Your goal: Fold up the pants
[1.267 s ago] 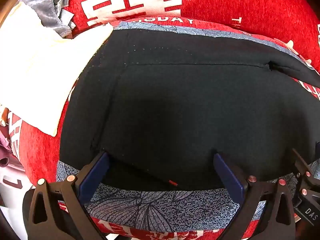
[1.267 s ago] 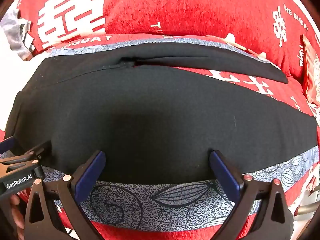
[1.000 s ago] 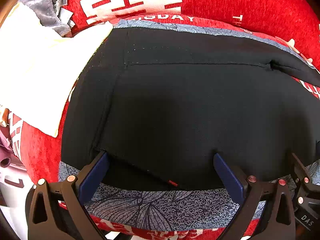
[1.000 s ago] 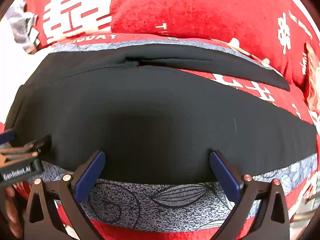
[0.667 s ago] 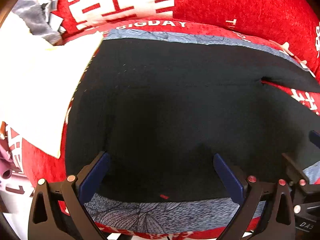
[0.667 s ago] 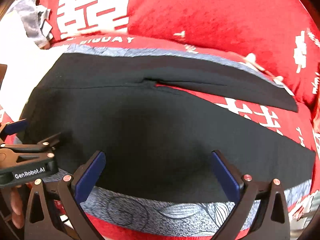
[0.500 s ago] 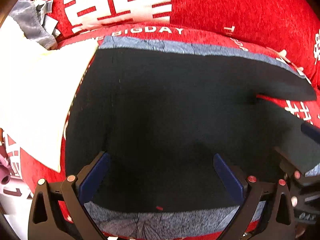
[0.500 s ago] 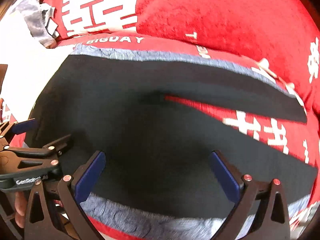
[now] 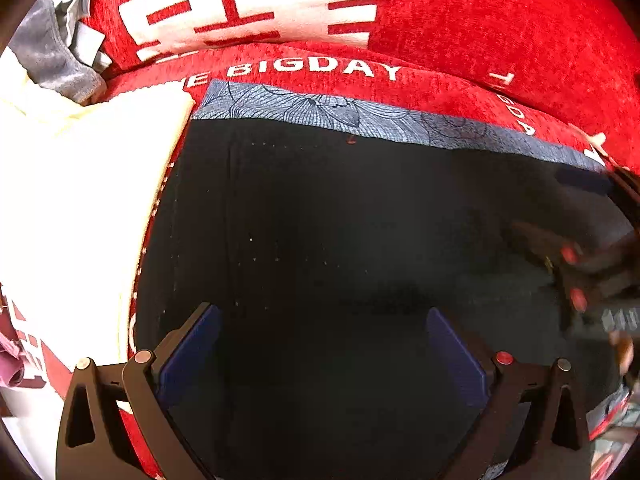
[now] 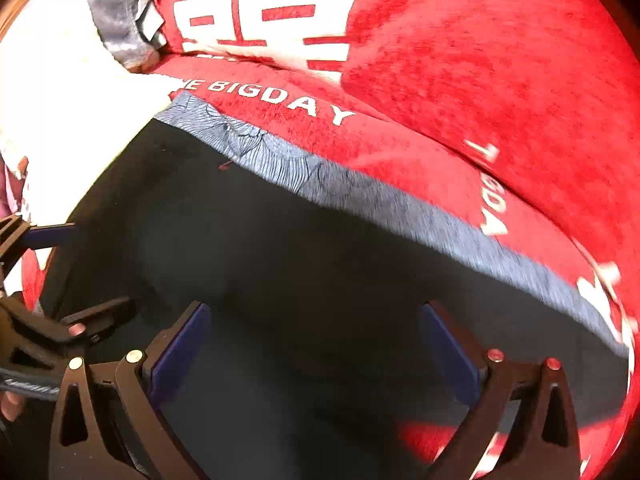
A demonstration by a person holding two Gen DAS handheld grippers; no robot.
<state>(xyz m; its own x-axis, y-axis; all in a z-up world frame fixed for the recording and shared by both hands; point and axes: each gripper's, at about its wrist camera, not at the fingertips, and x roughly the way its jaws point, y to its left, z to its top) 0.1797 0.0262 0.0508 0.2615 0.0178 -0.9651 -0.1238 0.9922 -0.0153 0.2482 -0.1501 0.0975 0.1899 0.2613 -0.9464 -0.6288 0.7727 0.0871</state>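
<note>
Black pants [image 9: 340, 240] lie spread on a blue-grey patterned cloth [image 9: 360, 114] over a red sofa seat; they also fill the right wrist view [image 10: 300, 280]. My left gripper [image 9: 320, 344] is open, its blue pads wide apart low over the pants. My right gripper [image 10: 312, 340] is open too, low over the pants. The right gripper shows blurred at the right edge of the left view [image 9: 600, 268]. The left gripper shows at the left edge of the right view [image 10: 52, 320].
A red sofa back [image 9: 480, 20] with white characters rises behind. A cream cloth [image 9: 72, 200] and a grey garment [image 9: 52, 52] lie at the left, beside the pants. The cream cloth also shows in the right wrist view [image 10: 60, 80].
Both grippers have moved forward over the pants toward the sofa back. The near strip of patterned cloth has dropped out of view. The split between the legs no longer shows.
</note>
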